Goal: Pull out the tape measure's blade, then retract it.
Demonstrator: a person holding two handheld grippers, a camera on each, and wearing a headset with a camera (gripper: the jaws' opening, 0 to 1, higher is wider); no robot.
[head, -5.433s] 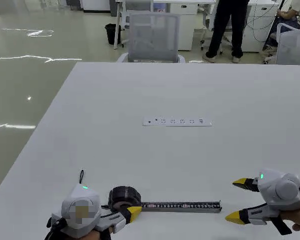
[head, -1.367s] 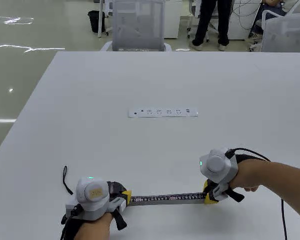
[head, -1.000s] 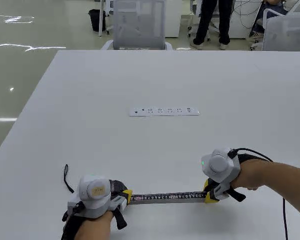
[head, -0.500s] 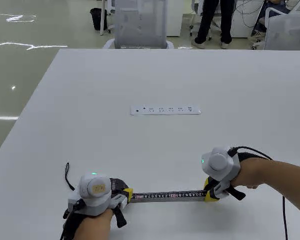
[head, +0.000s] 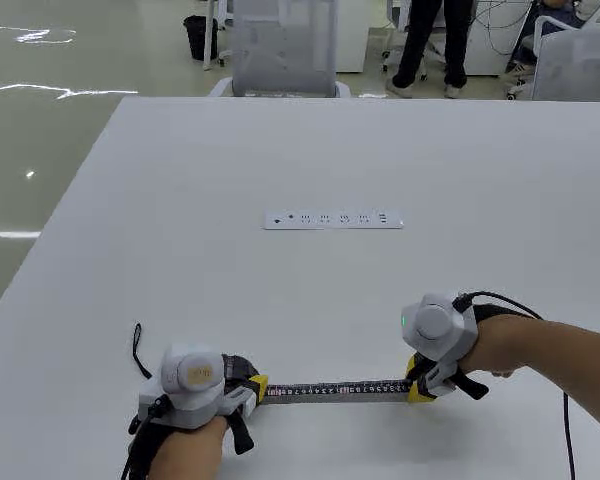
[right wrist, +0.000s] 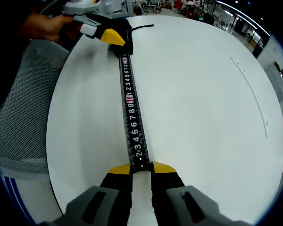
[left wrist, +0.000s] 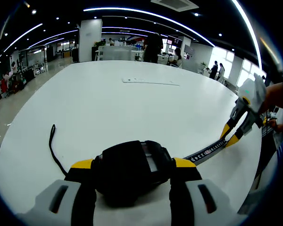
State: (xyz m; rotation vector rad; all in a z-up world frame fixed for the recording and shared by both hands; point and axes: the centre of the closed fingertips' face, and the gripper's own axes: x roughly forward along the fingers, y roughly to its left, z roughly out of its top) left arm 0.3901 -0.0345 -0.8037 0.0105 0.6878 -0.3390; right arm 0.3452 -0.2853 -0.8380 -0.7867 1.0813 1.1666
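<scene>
A black tape measure case (left wrist: 132, 165) sits near the table's front edge, with my left gripper (head: 248, 389) shut on it between yellow-tipped fingers (left wrist: 83, 164). Its black blade (head: 335, 390) lies flat on the white table (head: 310, 290), drawn out to the right. The blade (right wrist: 131, 108) shows white numbers and a red mark. My right gripper (head: 417, 390) is shut on the blade's end (right wrist: 139, 165). From the case a black wrist strap (left wrist: 53, 146) trails to the left. In the right gripper view the left gripper (right wrist: 108, 35) and case lie at the far end of the blade.
A white power strip (head: 333, 219) lies flat in the table's middle. A grey mesh chair (head: 283, 45) stands at the far edge, a black bin (head: 201, 37) beside it. A person's legs (head: 435, 40) stand behind. A black cable (head: 500, 305) runs along the right forearm.
Five seconds ago my right gripper was open and clear of the blade's end; since then it has shut on that end. Over the last second little has moved.
</scene>
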